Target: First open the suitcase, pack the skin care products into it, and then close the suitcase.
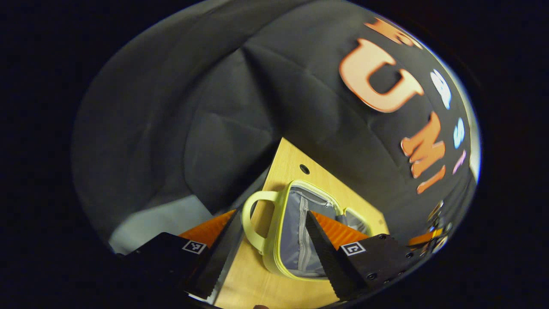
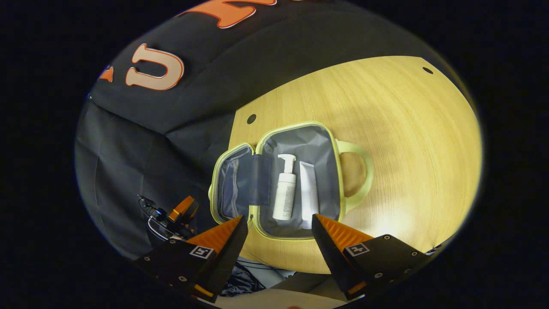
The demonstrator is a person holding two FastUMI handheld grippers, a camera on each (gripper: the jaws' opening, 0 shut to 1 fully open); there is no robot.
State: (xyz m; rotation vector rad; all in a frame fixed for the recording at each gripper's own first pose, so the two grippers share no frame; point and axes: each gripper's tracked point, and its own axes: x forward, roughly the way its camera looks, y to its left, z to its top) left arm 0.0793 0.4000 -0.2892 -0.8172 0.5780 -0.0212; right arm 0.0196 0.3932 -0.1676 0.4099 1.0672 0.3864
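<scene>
Left gripper view: the left gripper (image 1: 270, 238) is hanging released above the near part of the table (image 1: 296, 161), its fingers spread and grasping nothing. Between them the case (image 1: 296, 227) is lying open on the wood, its grey lining and a zip pocket showing, its handle (image 1: 253, 219) pointing left. A small hole (image 1: 304, 168) is sitting in the tabletop just beyond the case.

Right gripper view: the right gripper (image 2: 279, 234) is also hovering released and empty, just near of the case (image 2: 283, 180), which here is spreading both halves flat. The right half is holding a white pump bottle (image 2: 285, 189) with a white tube (image 2: 308, 193) just beside it on the right, both lying lengthwise on the lining. The lid (image 2: 233, 182), the left half, is lying open with a dark flap (image 2: 259, 180) along the hinge. At far left another gripper (image 2: 182, 210) is showing low against the cloth wall.

Judging by this, opening and packing are looking finished; closing the lid is remaining.

No brand or label writing is readable on bottle, tube or case; the square tags on the grippers are carrying only patterns.
</scene>
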